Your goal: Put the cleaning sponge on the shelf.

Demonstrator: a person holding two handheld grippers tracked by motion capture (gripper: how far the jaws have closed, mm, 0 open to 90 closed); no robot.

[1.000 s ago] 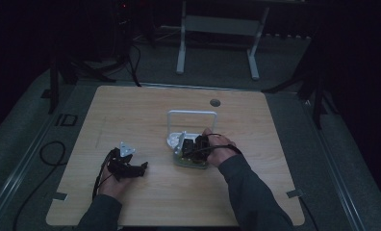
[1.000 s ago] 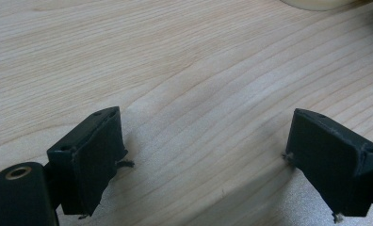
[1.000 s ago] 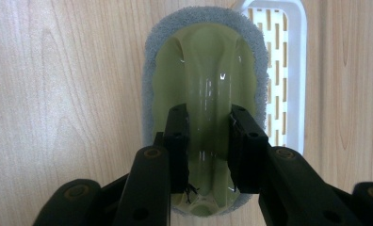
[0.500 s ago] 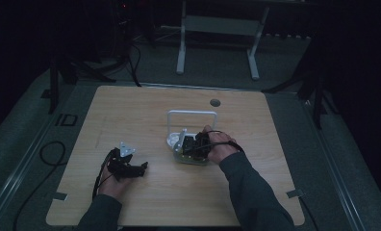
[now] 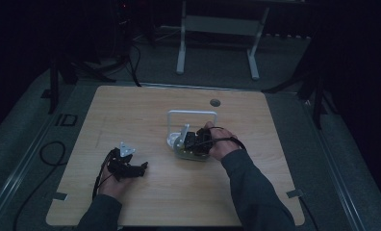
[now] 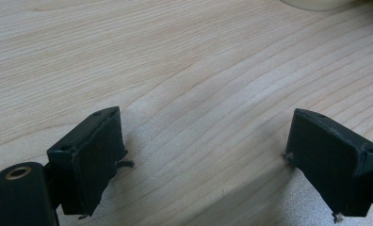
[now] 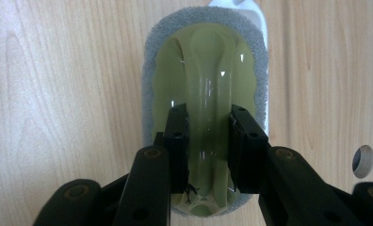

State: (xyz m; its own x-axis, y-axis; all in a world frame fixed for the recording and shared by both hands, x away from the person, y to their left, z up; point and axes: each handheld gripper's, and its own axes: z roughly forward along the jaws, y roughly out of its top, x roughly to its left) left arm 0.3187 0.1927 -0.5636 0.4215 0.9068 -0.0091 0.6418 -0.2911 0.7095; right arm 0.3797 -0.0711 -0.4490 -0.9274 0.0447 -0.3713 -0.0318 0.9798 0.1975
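Note:
A scrubber [image 7: 206, 61] with a glossy yellow-green handle and a grey sponge rim lies on a white holder [image 7: 263, 33] near the table's middle. My right gripper [image 7: 208, 113] comes down on it from above, with its jaws pressed on either side of the handle's raised ridge. In the high view the right gripper [image 5: 191, 140] sits over the scrubber [image 5: 191, 154]. My left gripper [image 5: 136, 168] rests low at the front left of the table, and its jaws [image 6: 206, 122] stand wide open over bare wood.
A white wire frame [image 5: 192, 113] stands just behind the scrubber. A round hole [image 5: 215, 102] sits in the wooden table [image 5: 256, 183] farther back. Cables trail off the table's left edge, and a metal stand is on the floor beyond.

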